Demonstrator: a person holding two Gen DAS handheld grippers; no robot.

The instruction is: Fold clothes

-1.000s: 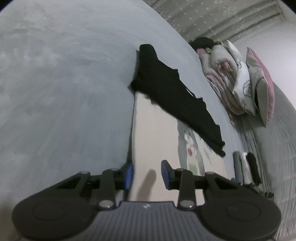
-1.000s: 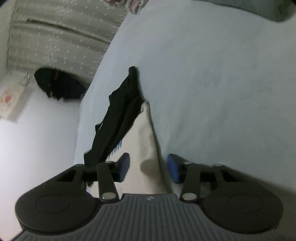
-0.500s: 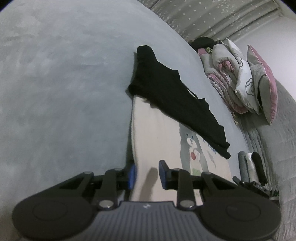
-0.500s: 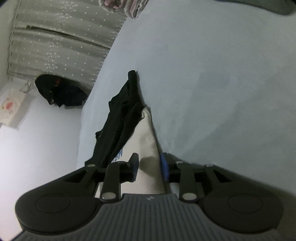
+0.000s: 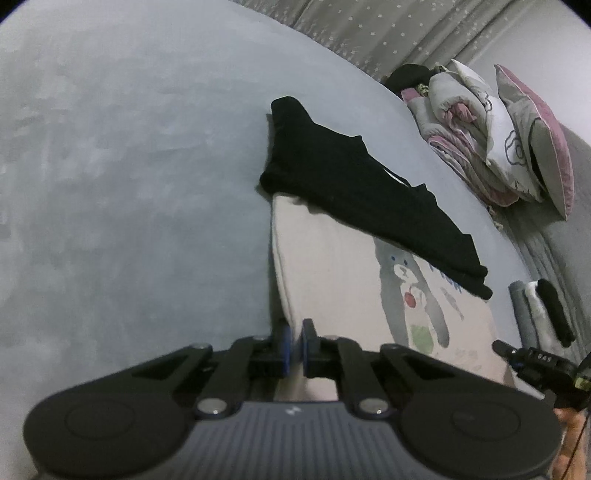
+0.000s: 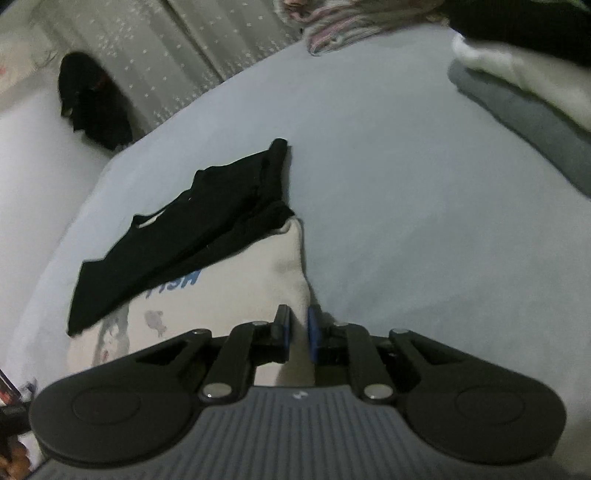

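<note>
A cream garment (image 5: 332, 266) with a cartoon print lies flat on the grey-blue bed (image 5: 129, 166). A black garment (image 5: 354, 181) lies across its far end. My left gripper (image 5: 295, 343) is at the cream garment's near left edge. Its jaws are closing, and the fabric edge is pinched between the blue pads. In the right wrist view the cream garment (image 6: 236, 288) runs up to my right gripper (image 6: 297, 328). Those jaws are closing too, with the garment's near right edge between them. The black garment (image 6: 192, 225) lies beyond, on the bed (image 6: 406, 184).
A small stack of folded clothes (image 5: 543, 314) sits at the right, and fills the right wrist view's upper corner (image 6: 517, 81). Pillows and a rolled quilt (image 5: 498, 129) are piled by the curtain (image 5: 369, 33). A dark heap of clothing (image 6: 92, 107) lies beyond the bed's far edge.
Both pairs of jaws have narrowed from a wide gap onto the cream garment's edges. The right gripper has rolled and shifted, so its view now takes in the folded stack.
</note>
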